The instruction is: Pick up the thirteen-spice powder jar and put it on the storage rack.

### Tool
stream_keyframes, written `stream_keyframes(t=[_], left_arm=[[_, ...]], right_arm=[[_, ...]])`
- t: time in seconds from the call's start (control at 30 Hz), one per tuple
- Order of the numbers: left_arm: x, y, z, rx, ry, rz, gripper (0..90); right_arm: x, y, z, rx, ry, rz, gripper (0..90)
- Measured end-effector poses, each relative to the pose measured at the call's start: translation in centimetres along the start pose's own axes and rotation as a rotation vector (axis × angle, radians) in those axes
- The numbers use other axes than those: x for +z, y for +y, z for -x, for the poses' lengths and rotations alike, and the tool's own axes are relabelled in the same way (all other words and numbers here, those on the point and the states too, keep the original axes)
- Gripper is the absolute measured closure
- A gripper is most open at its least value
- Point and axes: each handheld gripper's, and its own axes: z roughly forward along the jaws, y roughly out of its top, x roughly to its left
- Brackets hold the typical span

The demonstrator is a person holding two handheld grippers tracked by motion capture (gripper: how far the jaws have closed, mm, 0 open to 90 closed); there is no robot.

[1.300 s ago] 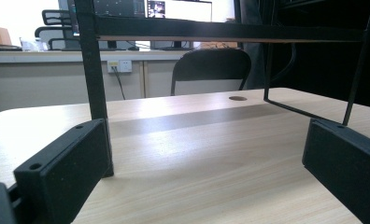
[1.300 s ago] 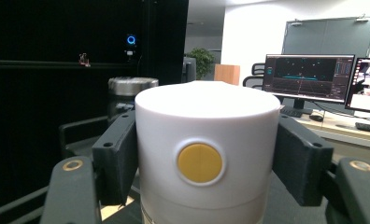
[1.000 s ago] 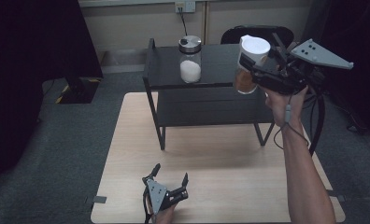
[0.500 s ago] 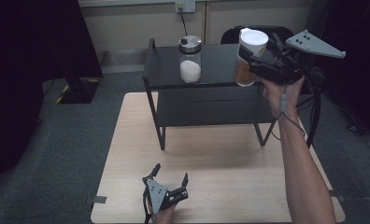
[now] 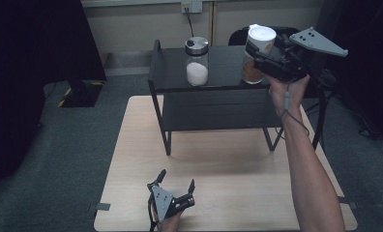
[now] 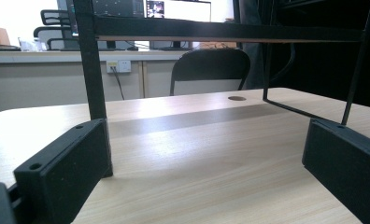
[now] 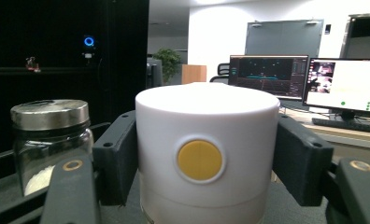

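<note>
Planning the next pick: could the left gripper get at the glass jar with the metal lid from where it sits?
Probably yes. The left gripper rests low on the table, fingers open and empty; the glass jar stands on the black shelf, its near side unblocked.

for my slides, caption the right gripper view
Right gripper clamps a white-lidded jar beside a metal-capped jar.
</note>
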Motion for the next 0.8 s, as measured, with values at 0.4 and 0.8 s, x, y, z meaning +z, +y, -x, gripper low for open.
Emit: stream_keyframes(t=[0.4,0.8], left_arm=[[0.00,0.00,-0.04,0.000,-0.002,0.000,0.1],[0.00,0.00,-0.04,0.000,-0.002,0.000,0.2]], right_arm=[[0.20,-0.07,-0.82,0.019,-0.040,-0.002,30.2],[0.30,-0.22,-1.02,0.024,-0.046,0.003,29.7]])
